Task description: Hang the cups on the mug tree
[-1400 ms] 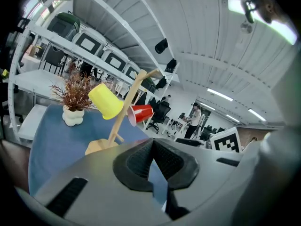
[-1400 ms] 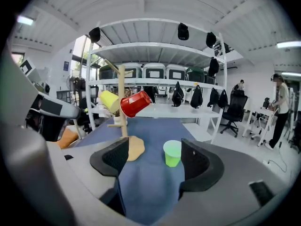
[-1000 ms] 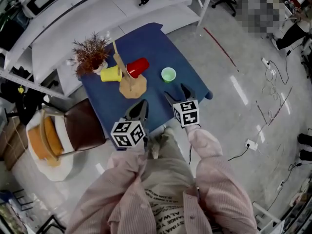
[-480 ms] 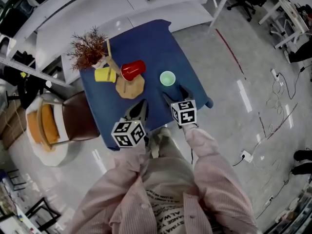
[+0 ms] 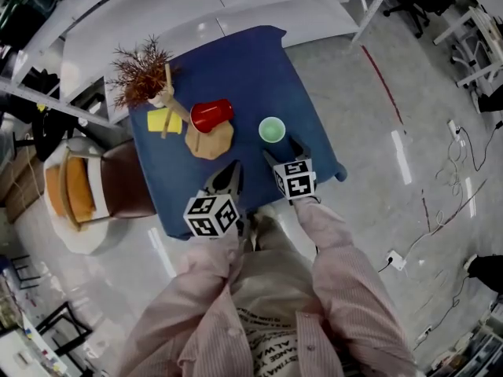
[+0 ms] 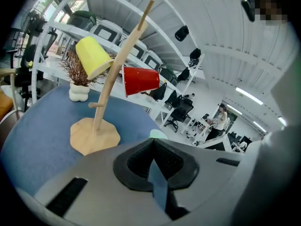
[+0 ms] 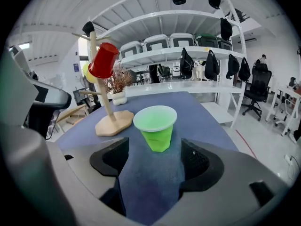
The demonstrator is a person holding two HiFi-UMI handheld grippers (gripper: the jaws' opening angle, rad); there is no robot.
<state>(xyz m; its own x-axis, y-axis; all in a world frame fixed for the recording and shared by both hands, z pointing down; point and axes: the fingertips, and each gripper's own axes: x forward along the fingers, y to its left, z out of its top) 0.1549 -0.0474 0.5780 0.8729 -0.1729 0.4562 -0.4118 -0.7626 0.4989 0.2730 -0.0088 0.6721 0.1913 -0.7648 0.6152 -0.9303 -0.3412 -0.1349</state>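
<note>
Head view: the green cup (image 5: 272,129) stands on the table (image 5: 236,61) at twelve o'clock from the right gripper (image 5: 283,152); the mug tree (image 5: 209,138) is at nine. Left gripper view: left gripper (image 6: 154,164) pinched together, empty. Right gripper view: jaws apart, cup just ahead; advance straight, squeeze gently mid-wall.

Blue cloth-covered table (image 5: 236,69) in the middle of a glossy grey floor (image 5: 377,210), and at its far corner a dried reddish-brown plant in a small white pot (image 5: 140,73). Brown chair seat (image 5: 126,181) tucked against the table's edge. Thin red line (image 5: 385,81) across the floor, white power strip with cables (image 5: 393,259) further out. Beyond the table, a white shelving rack (image 7: 188,15): lidded storage bins (image 7: 157,42) up top, black bags (image 7: 211,65) hanging along it, a black office chair (image 7: 256,86) just beside
</note>
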